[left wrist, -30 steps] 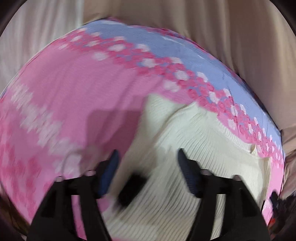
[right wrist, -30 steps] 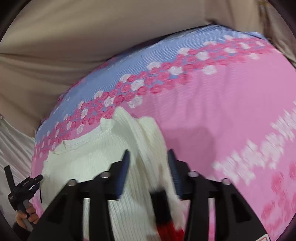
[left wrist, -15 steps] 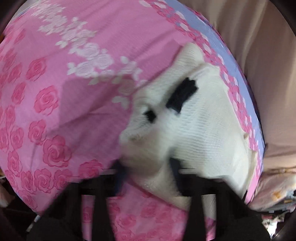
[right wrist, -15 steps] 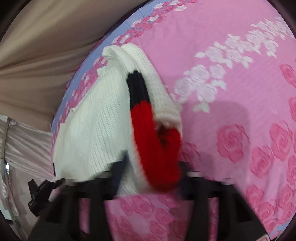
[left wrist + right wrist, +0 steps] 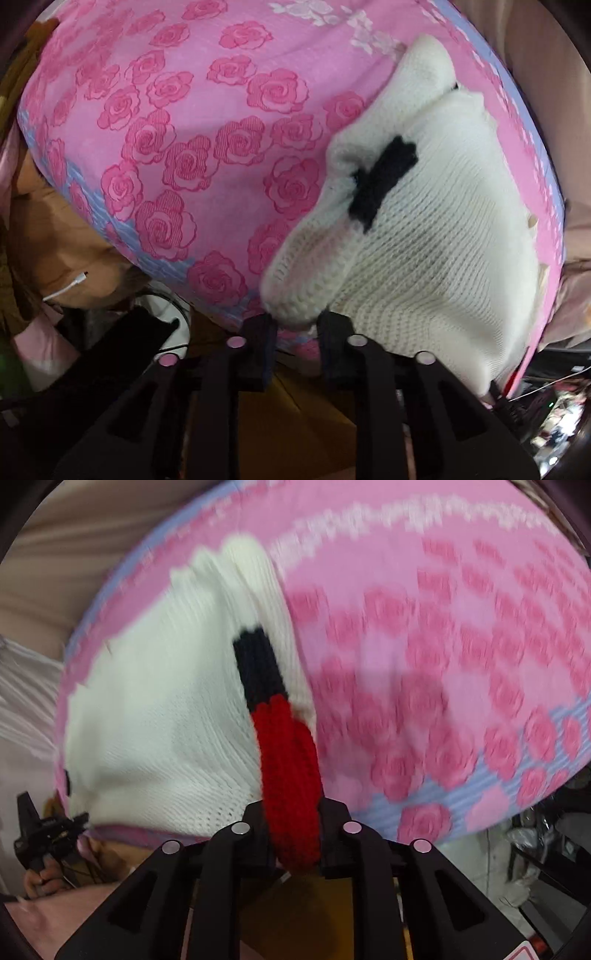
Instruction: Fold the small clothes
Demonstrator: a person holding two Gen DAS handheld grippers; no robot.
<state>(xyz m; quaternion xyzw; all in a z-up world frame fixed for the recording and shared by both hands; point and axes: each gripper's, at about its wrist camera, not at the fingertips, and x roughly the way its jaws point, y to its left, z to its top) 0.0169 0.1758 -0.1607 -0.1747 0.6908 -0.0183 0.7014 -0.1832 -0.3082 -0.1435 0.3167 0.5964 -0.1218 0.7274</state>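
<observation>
A small white knit sweater [image 5: 436, 229] with a black patch [image 5: 384, 177] lies on the pink rose-print bedspread [image 5: 184, 110], pulled toward the near edge. My left gripper [image 5: 295, 332] is shut on the sweater's white corner. In the right wrist view the sweater [image 5: 155, 709] shows a black and red knit strip [image 5: 284, 746]. My right gripper [image 5: 293, 827] is shut on the red end of that strip. Both held corners sit at the bed's near edge.
The bedspread's blue striped border [image 5: 461, 794] runs along the near edge. Beige curtain [image 5: 74, 535] hangs behind the bed. The left gripper and hand [image 5: 44, 842] show at the lower left of the right wrist view. Clutter lies on the floor at the right [image 5: 535, 849].
Both grippers closed on the sweater's far corners and pulled them back toward the near edge of the bed, folding the sweater over itself.
</observation>
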